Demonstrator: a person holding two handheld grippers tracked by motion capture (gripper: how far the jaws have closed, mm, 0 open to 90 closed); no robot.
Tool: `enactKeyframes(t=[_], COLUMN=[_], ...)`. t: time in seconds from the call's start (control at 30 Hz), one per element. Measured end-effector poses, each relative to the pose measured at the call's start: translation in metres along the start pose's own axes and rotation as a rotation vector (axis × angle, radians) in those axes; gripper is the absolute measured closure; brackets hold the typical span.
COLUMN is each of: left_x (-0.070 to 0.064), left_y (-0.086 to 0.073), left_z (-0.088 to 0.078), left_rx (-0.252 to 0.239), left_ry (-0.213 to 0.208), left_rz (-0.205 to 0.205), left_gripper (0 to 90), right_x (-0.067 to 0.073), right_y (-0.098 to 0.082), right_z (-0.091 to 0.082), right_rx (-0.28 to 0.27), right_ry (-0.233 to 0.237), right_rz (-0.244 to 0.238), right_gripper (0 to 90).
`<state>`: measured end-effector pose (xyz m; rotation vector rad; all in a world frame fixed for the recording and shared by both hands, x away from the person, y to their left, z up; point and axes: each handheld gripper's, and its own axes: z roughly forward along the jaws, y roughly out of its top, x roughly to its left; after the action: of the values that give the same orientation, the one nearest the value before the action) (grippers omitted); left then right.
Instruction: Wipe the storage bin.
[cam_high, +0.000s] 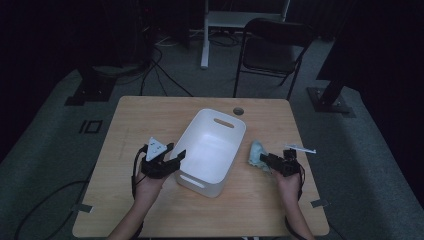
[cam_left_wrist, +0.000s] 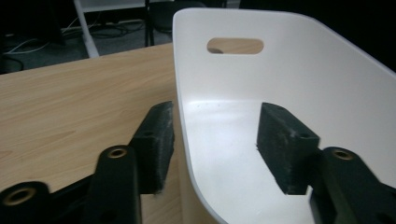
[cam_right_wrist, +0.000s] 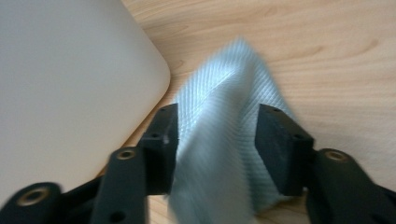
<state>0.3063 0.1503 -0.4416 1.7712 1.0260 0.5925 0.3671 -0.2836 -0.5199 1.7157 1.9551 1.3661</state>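
Taking the white bin (cam_high: 212, 150) as the landmark and reading from left to right: the left gripper (cam_high: 172, 156) sits at the bin's left long wall, near the corner closest to the person. In the left gripper view its jaws straddle that rim (cam_left_wrist: 180, 107) — one pad outside over the table (cam_left_wrist: 70, 107), the other inside over the bin's floor — spread apart, with no pad pressing on the wall. The bin itself stands askew in the middle of the table, open side up, with nothing visible inside it.

To the right of the bin, just beside its right wall, lies a pale blue cloth (cam_high: 257, 153), bunched up on the wood. The right gripper (cam_high: 265, 161) is at it. In the right gripper view the cloth (cam_right_wrist: 224, 140) rises between the two jaws, which stand apart; the picture is blurred there, and the pads do not seem to be squeezing the fabric.

As I read it, the step in hand is getting hold of both things: steadying the bin on one side, picking up the cloth on the other. Neither grip looks made. The next move calls for the right jaws to close on the raised fold of cloth — deep enough that it does not slip out — and for the left jaws to pinch the rim so the bin stays put if the cloth goes into it.
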Motion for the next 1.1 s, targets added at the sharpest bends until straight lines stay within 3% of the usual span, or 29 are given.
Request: enactKeyframes(t=[0.13, 0.17, 0.2, 0.33, 0.43, 0.6, 0.7, 0.8, 0.97, 1.1], left_x=[0.001, 0.001, 0.001, 0.001, 0.004, 0.010, 0.014, 0.016, 0.025, 0.029], left_y=[0.000, 0.000, 0.000, 0.001, 0.000, -0.008, -0.014, -0.021, -0.035, -0.044], left_z=[-0.002, -0.005, -0.007, -0.015, -0.021, -0.027, -0.030, -0.034, -0.045, -0.051], left_rx=[0.002, 0.002, 0.003, -0.011, -0.018, -0.025, -0.039, -0.024, -0.035, -0.011], left_ry=[-0.011, -0.031, -0.042, -0.039, -0.054, -0.079, -0.142, -0.142, -0.156, -0.154], left_rz=[0.006, 0.005, 0.011, 0.028, 0.021, 0.012, 0.006, 0.030, -0.007, 0.002], left_gripper=[38.8, 38.8, 34.3, 26.6, 22.6, 17.6, 16.9, 15.7, 15.7, 15.7], right_x=[0.005, 0.007, 0.011, 0.017, 0.017, 0.016, 0.019, 0.022, 0.026, 0.028], right_y=[0.003, 0.004, 0.005, 0.003, 0.001, -0.005, -0.008, -0.011, -0.018, -0.022], right_z=[-0.007, -0.009, -0.015, -0.023, -0.025, -0.025, -0.024, -0.022, -0.021, -0.023], right_rx=[-0.030, -0.046, -0.059, -0.076, -0.062, -0.076, -0.079, -0.074, -0.068, -0.064], right_ry=[0.007, 0.009, 0.046, 0.100, 0.136, 0.118, 0.082, 0.073, 0.066, 0.068], right_rz=[-0.021, -0.032, -0.042, -0.087, -0.069, -0.089, -0.100, -0.111, -0.134, -0.144], right_gripper=[38.3, 37.4, 32.5, 25.7, 18.8, 18.0, 17.8, 17.2, 16.8, 16.8])
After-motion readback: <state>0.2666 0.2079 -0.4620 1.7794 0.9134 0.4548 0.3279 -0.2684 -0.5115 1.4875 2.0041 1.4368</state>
